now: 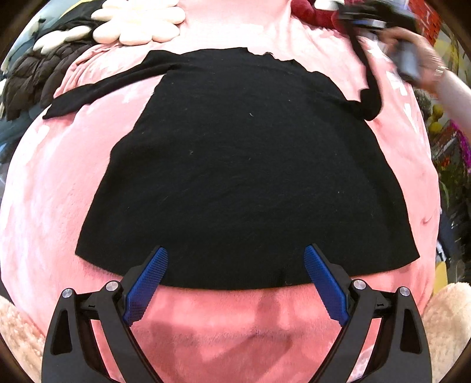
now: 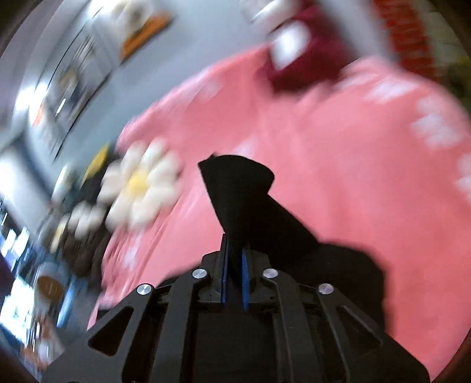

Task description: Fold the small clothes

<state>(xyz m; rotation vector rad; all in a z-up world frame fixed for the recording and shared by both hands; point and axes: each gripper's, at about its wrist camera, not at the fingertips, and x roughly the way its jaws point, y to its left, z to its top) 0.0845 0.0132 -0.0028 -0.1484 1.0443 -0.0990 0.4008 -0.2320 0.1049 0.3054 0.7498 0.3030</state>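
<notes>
A black long-sleeved top lies spread flat on a pink blanket. Its left sleeve stretches out to the far left. My left gripper hangs open over the hem nearest me, with its blue pads on either side of the hem and nothing gripped. At the far right a hand holds my right gripper, which lifts the right sleeve off the blanket. In the blurred right wrist view, my right gripper is shut on the black sleeve, whose cuff sticks out beyond the pads.
A white daisy-shaped cushion and a dark quilted jacket lie at the far left of the blanket. A dark red garment sits at the far edge. Fluffy cream fabric shows at the near corners. Flowers stand to the right.
</notes>
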